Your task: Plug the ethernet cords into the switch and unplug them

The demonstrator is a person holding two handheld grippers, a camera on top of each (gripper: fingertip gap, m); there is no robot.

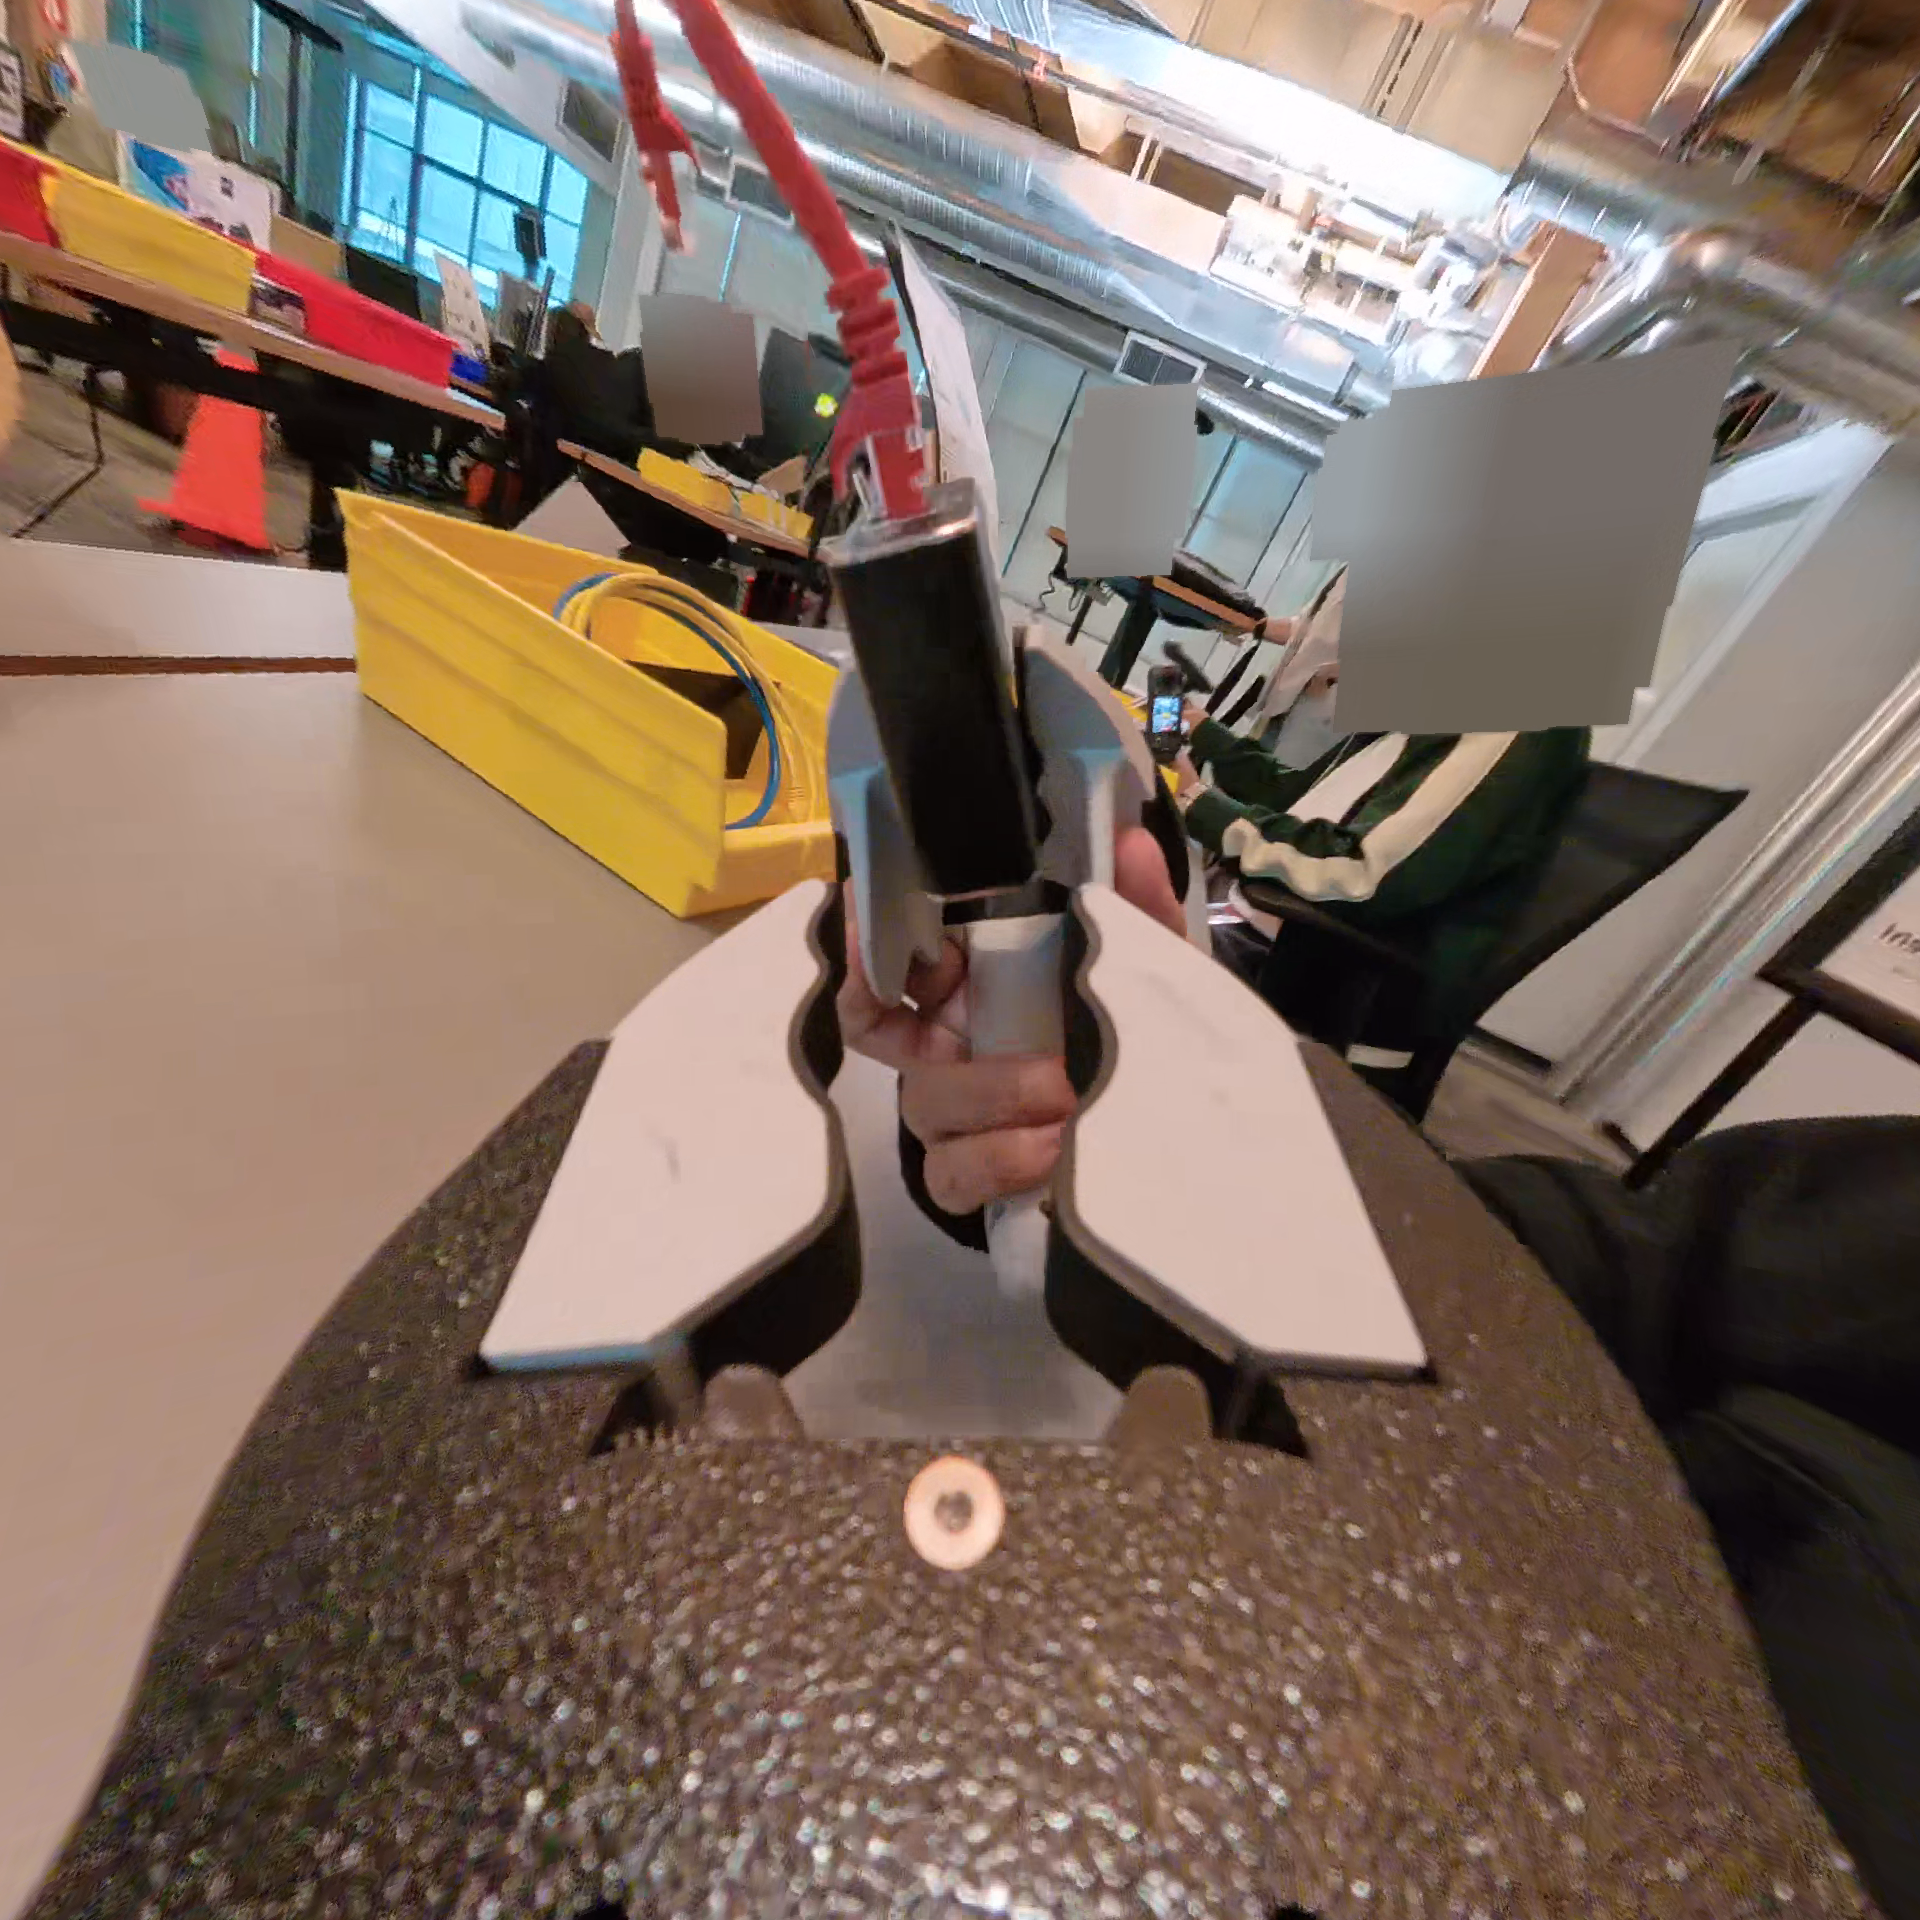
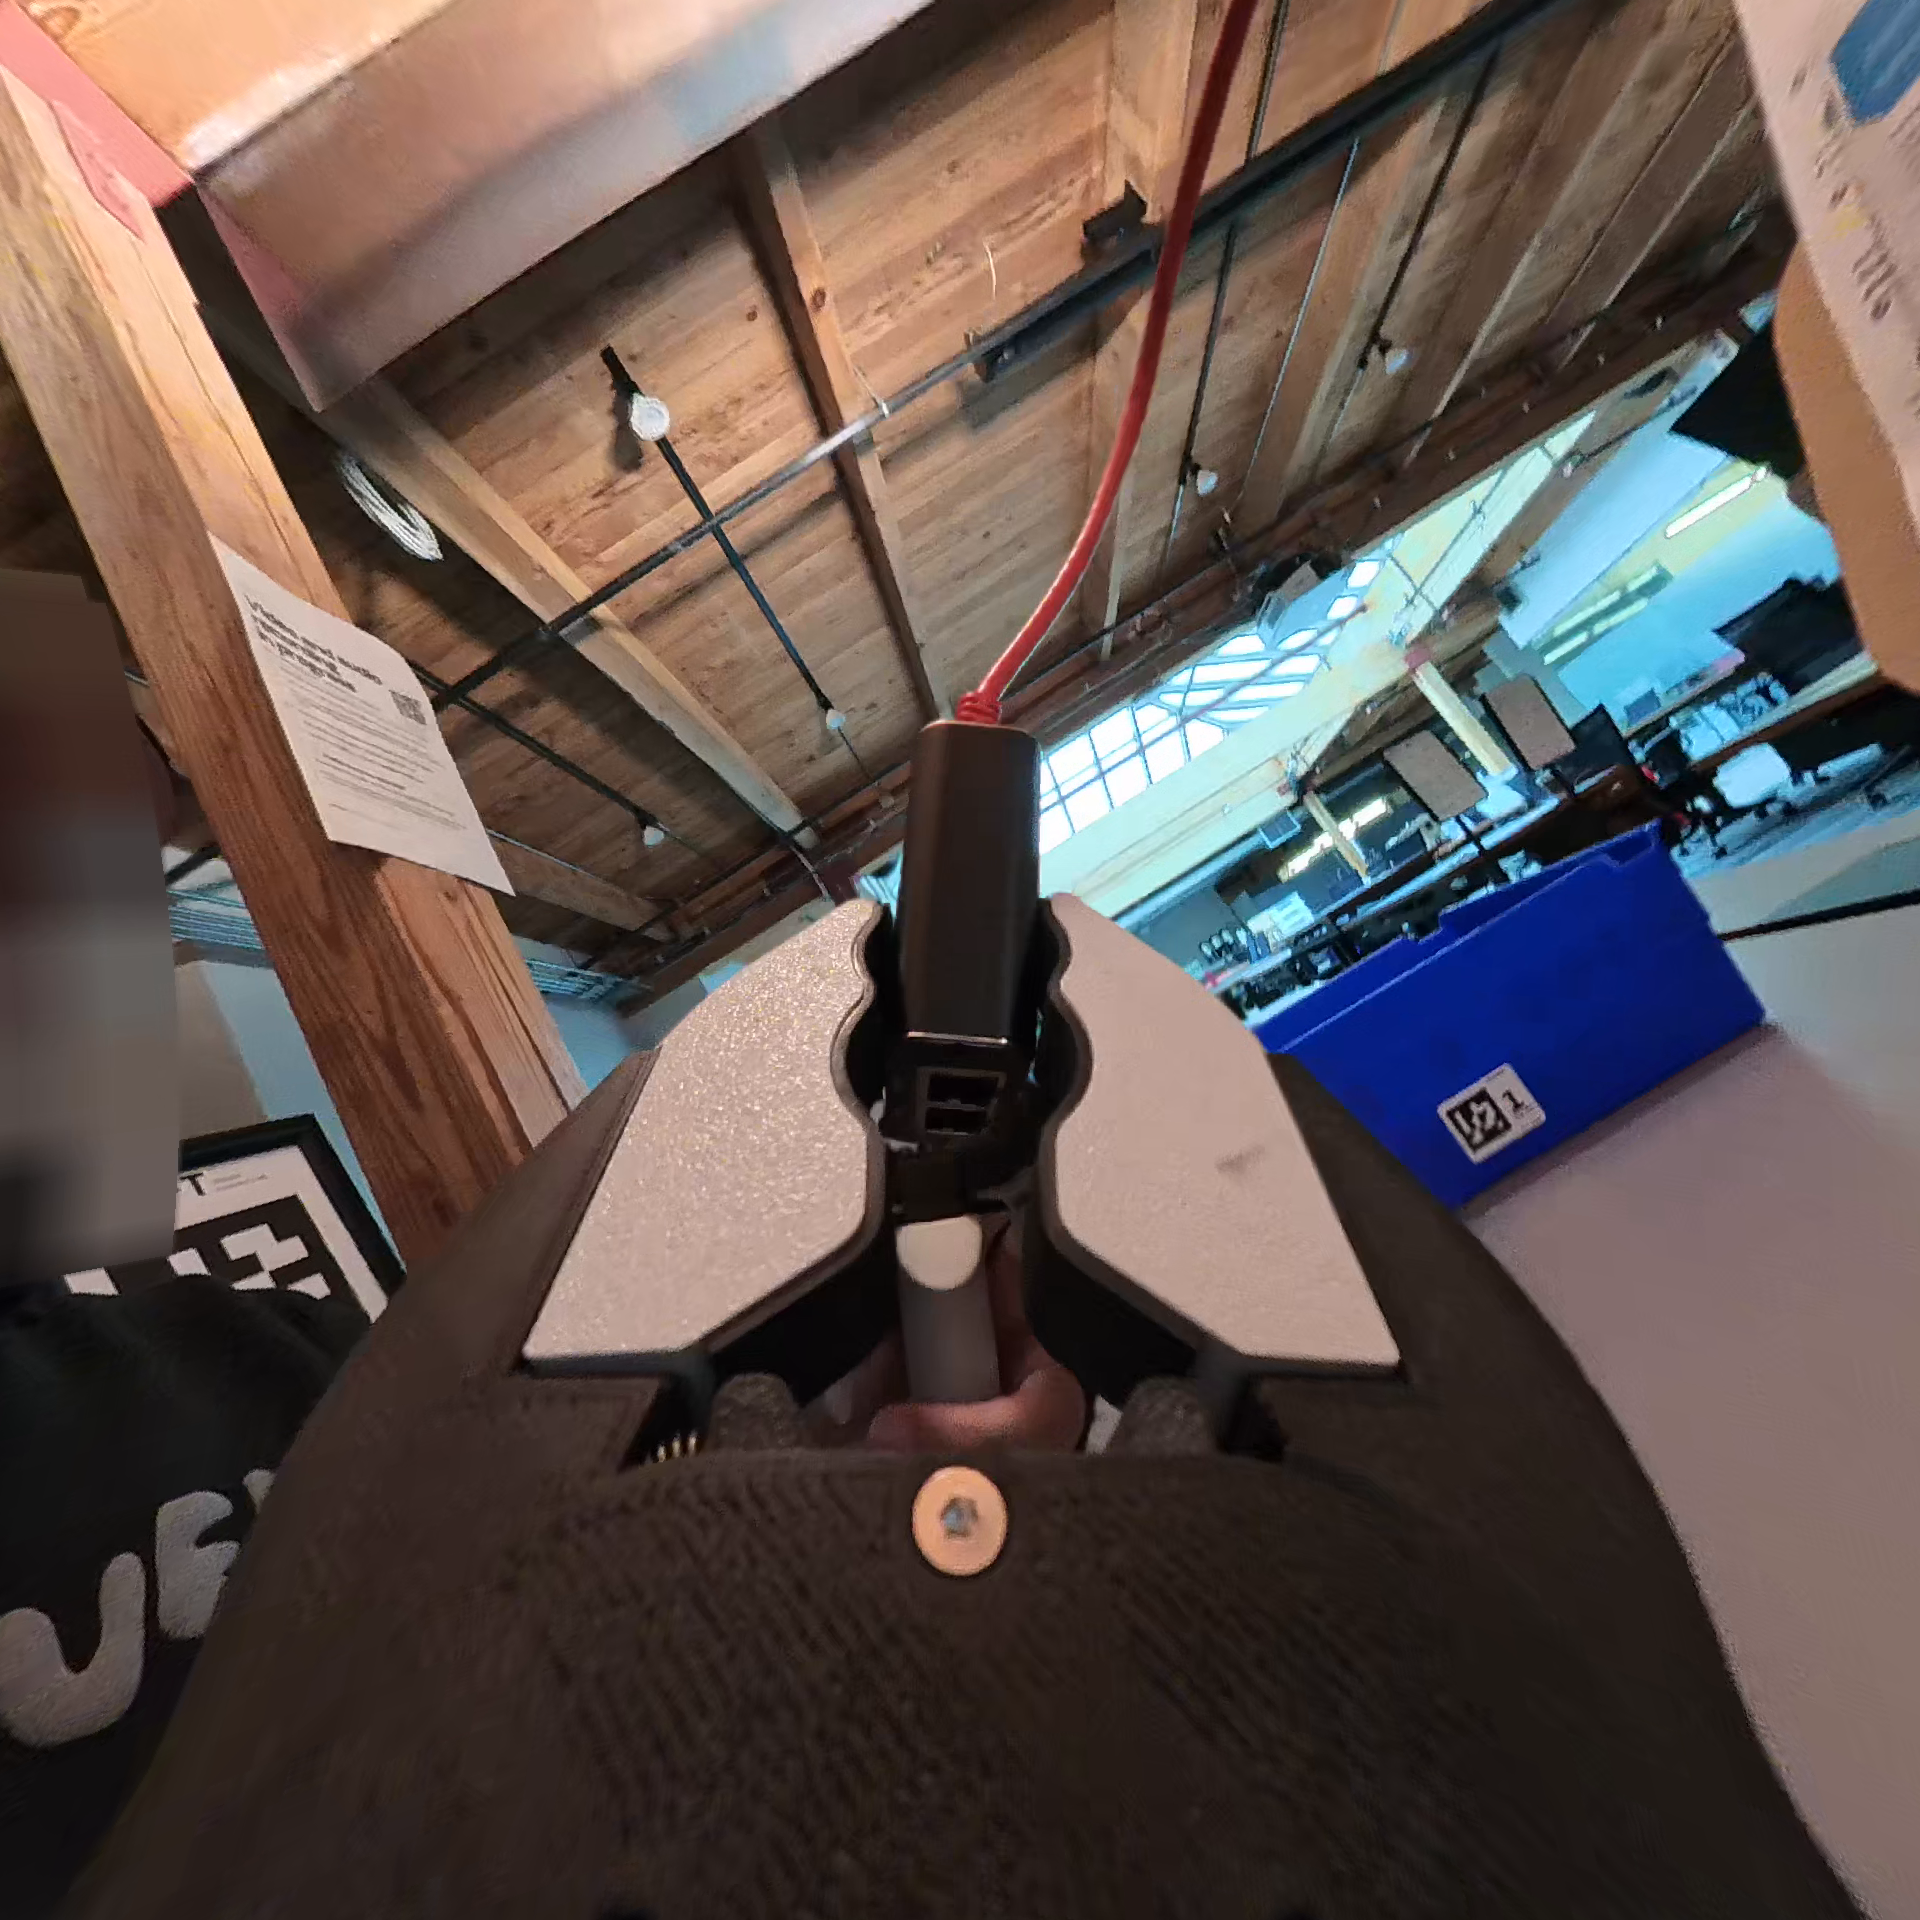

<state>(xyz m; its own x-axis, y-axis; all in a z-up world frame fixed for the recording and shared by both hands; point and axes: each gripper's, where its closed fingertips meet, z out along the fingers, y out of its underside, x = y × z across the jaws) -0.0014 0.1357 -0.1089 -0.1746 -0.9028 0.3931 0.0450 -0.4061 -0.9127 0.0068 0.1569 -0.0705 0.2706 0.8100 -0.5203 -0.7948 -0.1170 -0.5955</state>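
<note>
While right tongs [image 2: 961,1049] clamp it, switch [image 2: 966,883] upright, red cord [image 2: 1122,416] atop.

My red cord [image 2: 1132,364] runs off the top edge; the switch's [image 2: 961,894] far ports are hidden behind its body, and grey patches cover heads.

My left gripper [image 1: 951,925] has a speckled black body, two pale grey fingers [image 1: 707,1122] with wavy black-edged inner sides, and one round silver screw [image 1: 953,1510] in the middle. My right gripper [image 2: 961,1039] looks alike, its grey fingers [image 2: 727,1132] grainy, its screw [image 2: 958,1520] central. I wear a black sleeve [image 1: 1766,1351].
</note>
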